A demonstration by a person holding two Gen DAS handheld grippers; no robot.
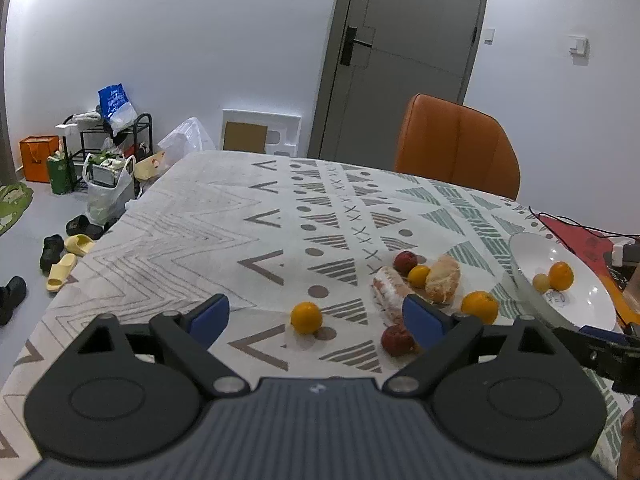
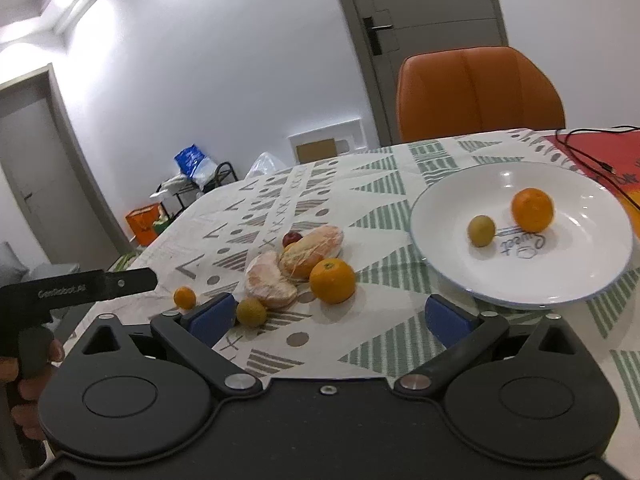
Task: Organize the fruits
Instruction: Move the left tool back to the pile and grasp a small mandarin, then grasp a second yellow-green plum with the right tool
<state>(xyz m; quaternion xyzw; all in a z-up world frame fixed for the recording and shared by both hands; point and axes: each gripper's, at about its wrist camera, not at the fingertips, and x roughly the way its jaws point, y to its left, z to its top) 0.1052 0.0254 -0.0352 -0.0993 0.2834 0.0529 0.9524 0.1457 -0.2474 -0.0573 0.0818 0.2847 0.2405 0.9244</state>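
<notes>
Right wrist: plate [image 2: 440,264] seemingly near table edge.

Open tablecloth [image 1: 192,232] left of fruit cluster [image 2: 296,268]; clear strip between cluster and plate [image 2: 440,248]; chair [image 2: 476,92] blocking far edge.

We had both wrist cams low over the table [image 1: 168,216], facing the door; both caught the plate [image 2: 448,256].
</notes>
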